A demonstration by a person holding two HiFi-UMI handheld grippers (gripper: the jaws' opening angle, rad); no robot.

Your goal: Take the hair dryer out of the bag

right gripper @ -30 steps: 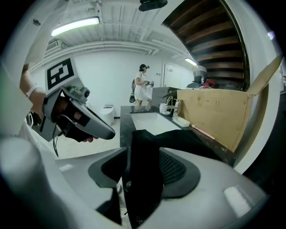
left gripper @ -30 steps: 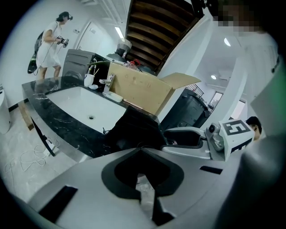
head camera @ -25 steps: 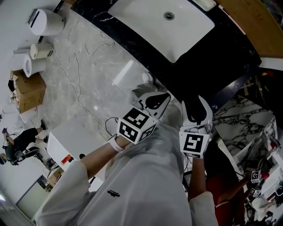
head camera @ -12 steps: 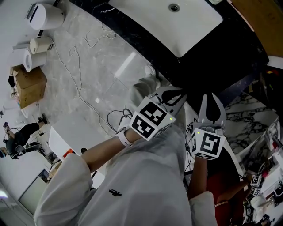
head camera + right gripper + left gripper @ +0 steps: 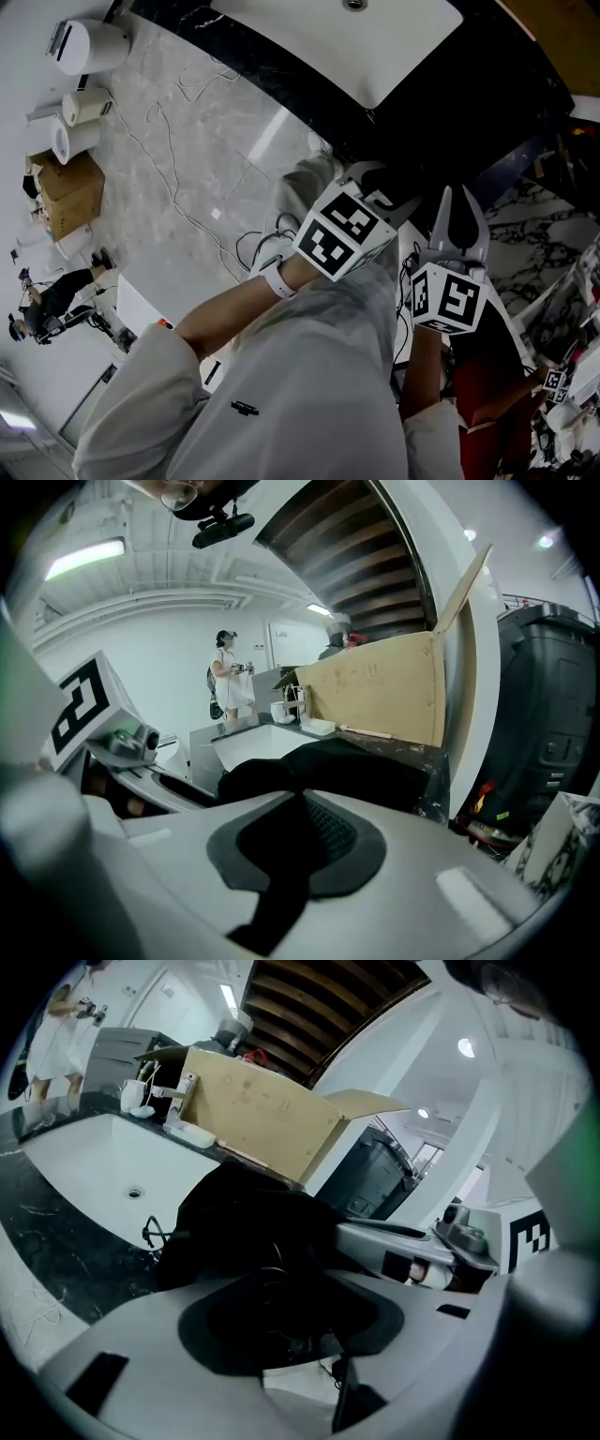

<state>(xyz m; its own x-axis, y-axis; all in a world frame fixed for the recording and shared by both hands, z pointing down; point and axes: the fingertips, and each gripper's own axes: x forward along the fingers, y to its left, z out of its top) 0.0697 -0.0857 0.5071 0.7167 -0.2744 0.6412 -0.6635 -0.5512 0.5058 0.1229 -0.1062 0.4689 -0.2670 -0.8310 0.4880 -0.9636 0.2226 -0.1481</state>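
A black bag [image 5: 253, 1227] lies slumped on the dark counter beside the white sink [image 5: 84, 1162]; in the right gripper view the bag [image 5: 328, 761] is just beyond the jaws. No hair dryer shows; a thin black loop [image 5: 150, 1237] sticks out at the bag's left. My left gripper [image 5: 382, 183] [image 5: 300, 1330] has just been opening its jaws, and they stand apart facing the bag with nothing pinched. My right gripper [image 5: 456, 202] [image 5: 302, 803] is shut with its tips at the bag's near edge. I cannot tell whether fabric is caught.
A cardboard sheet [image 5: 262, 1115] stands behind the bag on the counter. A black bin [image 5: 548, 714] is to the right. Cables [image 5: 169, 122], a cardboard box [image 5: 66, 192] and paper rolls [image 5: 80, 108] lie on the marble floor. A person [image 5: 230, 682] stands far off.
Both grippers moved toward the counter and the bag. The right jaws went from wide apart to closed. The left jaws went from closed to apart.
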